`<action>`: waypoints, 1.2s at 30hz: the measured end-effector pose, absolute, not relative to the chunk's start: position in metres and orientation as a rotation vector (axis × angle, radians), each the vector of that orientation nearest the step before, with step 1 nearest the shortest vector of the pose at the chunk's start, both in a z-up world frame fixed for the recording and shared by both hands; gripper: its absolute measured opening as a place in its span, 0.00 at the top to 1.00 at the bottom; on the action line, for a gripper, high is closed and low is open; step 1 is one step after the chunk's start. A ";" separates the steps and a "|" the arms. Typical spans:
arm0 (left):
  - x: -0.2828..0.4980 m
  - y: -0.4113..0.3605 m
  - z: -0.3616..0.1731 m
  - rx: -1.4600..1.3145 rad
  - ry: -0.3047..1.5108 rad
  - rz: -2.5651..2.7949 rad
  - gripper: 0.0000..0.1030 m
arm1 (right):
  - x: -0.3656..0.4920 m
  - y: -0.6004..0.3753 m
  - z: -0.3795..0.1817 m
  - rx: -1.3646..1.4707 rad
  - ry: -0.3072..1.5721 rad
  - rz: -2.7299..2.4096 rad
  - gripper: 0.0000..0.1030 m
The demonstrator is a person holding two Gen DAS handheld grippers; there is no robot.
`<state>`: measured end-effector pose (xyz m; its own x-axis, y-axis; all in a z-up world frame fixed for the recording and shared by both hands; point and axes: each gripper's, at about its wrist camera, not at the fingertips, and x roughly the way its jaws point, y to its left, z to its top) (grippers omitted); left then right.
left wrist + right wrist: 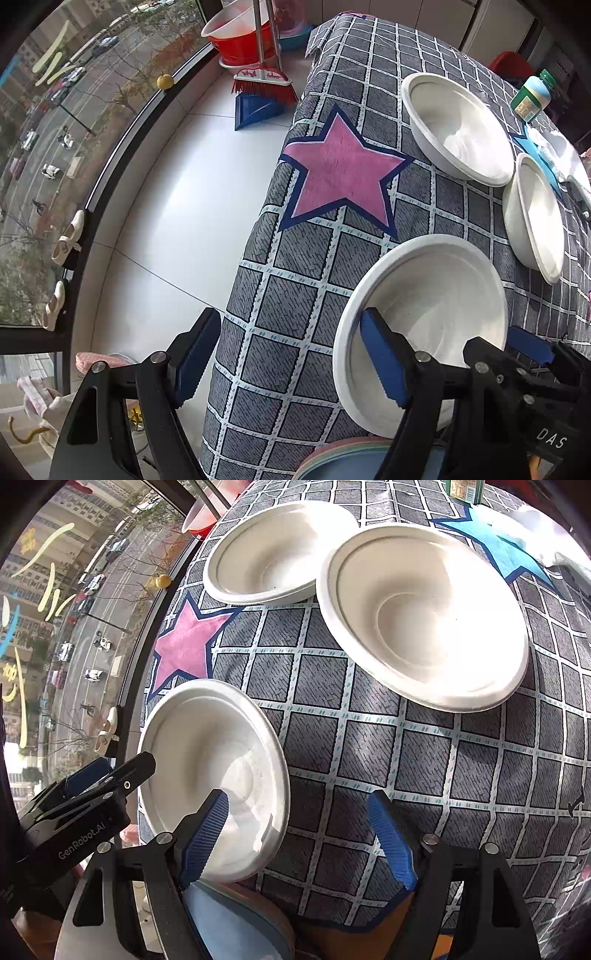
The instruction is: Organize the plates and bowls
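Three white paper bowls lie on the checked tablecloth [369, 760]. The nearest bowl [436, 314] [210, 768] rests at the table's front left corner, partly over a stack of coloured plates [351, 461] [236, 923]. My left gripper [291, 362] is open, its right finger inside this bowl's rim, its left finger off the table's edge. My right gripper [306, 838] is open, its left finger over the same bowl, its right finger over bare cloth. Two more bowls [424, 616] [273, 550] lie farther back, side by side; they also show in the left wrist view [458, 125] [535, 218].
A green-capped bottle [532, 96] and white cloth [561, 151] sit at the table's far right. Left of the table is white floor with a red broom and blue dustpan [262, 99], red basins [243, 33] and a window wall [44, 147].
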<state>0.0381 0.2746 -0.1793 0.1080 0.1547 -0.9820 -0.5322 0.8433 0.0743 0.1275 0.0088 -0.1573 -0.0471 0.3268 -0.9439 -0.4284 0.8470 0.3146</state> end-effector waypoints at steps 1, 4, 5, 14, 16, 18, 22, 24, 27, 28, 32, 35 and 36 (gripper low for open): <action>0.041 0.275 -0.184 -0.330 1.383 0.512 0.21 | 0.127 0.015 -0.161 -0.095 1.503 0.611 0.23; 0.052 0.271 -0.196 -0.306 1.409 0.487 0.21 | 0.127 0.024 -0.167 -0.116 1.504 0.601 0.23; 0.055 0.269 -0.201 -0.295 1.421 0.479 0.22 | 0.127 0.025 -0.168 -0.118 1.505 0.596 0.23; 0.064 0.249 -0.209 -0.222 1.424 0.420 0.39 | 0.124 0.029 -0.176 -0.131 1.517 0.585 0.65; 0.064 0.241 -0.206 -0.199 1.420 0.392 0.52 | 0.122 0.031 -0.178 -0.097 1.555 0.597 0.77; 0.063 0.236 -0.205 -0.185 1.417 0.376 0.58 | 0.119 0.032 -0.178 -0.098 1.560 0.597 0.79; 0.058 0.235 -0.204 -0.222 1.407 0.359 0.65 | 0.112 0.034 -0.179 -0.088 1.559 0.604 0.79; 0.057 0.236 -0.203 -0.246 1.409 0.356 0.67 | 0.110 0.031 -0.180 -0.077 1.567 0.599 0.79; 0.054 0.234 -0.202 -0.244 1.418 0.344 0.71 | 0.109 0.027 -0.178 -0.071 1.566 0.590 0.79; 0.054 0.232 -0.201 -0.238 1.419 0.340 0.71 | 0.109 0.026 -0.177 -0.072 1.564 0.587 0.79; 0.052 0.218 -0.201 -0.221 1.426 0.312 0.72 | 0.107 0.022 -0.178 -0.078 1.566 0.575 0.79; 0.052 0.202 -0.199 -0.206 1.426 0.287 0.72 | 0.104 0.011 -0.179 -0.070 1.575 0.564 0.79; 0.053 0.197 -0.199 -0.202 1.427 0.276 0.72 | 0.104 0.007 -0.179 -0.066 1.576 0.557 0.79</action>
<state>0.0525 0.1965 -0.1990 0.1205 0.0667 -0.9905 -0.3073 0.9512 0.0266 0.1037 0.0065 -0.1793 -0.1003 0.2902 -0.9517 -0.3722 0.8762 0.3063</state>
